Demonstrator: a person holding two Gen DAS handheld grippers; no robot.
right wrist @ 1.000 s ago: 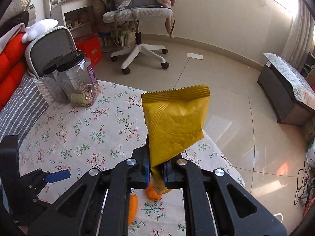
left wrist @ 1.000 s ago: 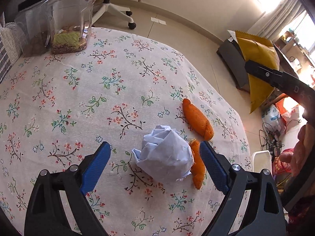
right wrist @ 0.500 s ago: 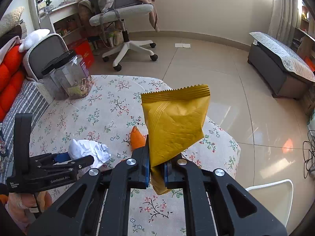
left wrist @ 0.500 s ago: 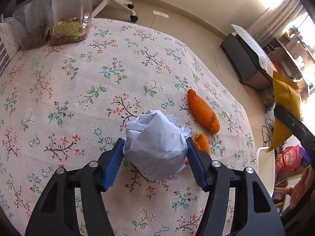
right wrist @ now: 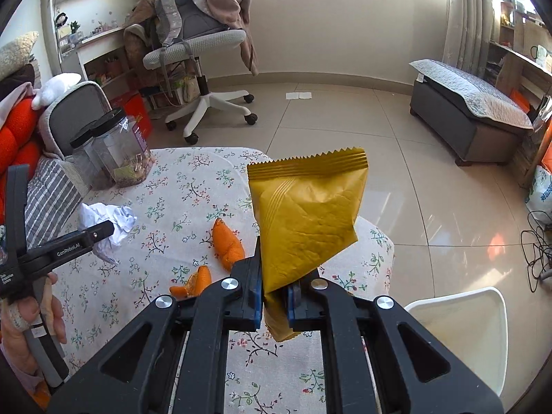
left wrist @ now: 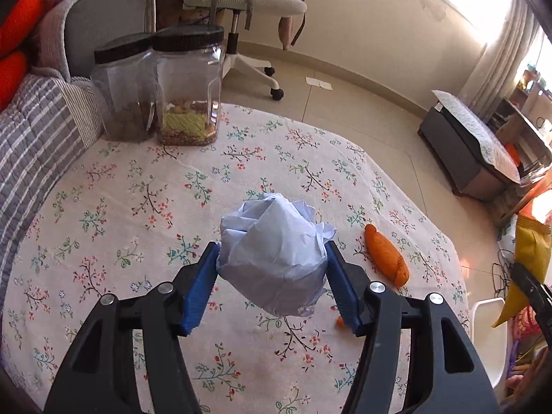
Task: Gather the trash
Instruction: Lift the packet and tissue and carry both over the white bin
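Note:
My left gripper (left wrist: 270, 270) is shut on a crumpled white paper ball (left wrist: 276, 238) and holds it a little above the floral tablecloth (left wrist: 138, 207). The right wrist view shows the same paper ball (right wrist: 115, 219) at the left. My right gripper (right wrist: 274, 296) is shut on the lower corner of a yellow snack bag (right wrist: 307, 217), which stands up over the table's right edge. The snack bag (left wrist: 531, 252) also shows at the far right of the left wrist view. Orange peel (left wrist: 386, 260) lies on the cloth, with a smaller piece (right wrist: 196, 281) nearer me.
Two clear jars with black lids (left wrist: 188, 86) stand at the table's far left. A white bin (right wrist: 459, 331) sits on the floor to the right of the table. An office chair (right wrist: 196, 45) and a grey bench (right wrist: 465, 117) stand farther off.
The left gripper's jaws closed on the paper ball and lifted it off the cloth. The right gripper carried the snack bag sideways past the table's edge, and the white bin came into view.

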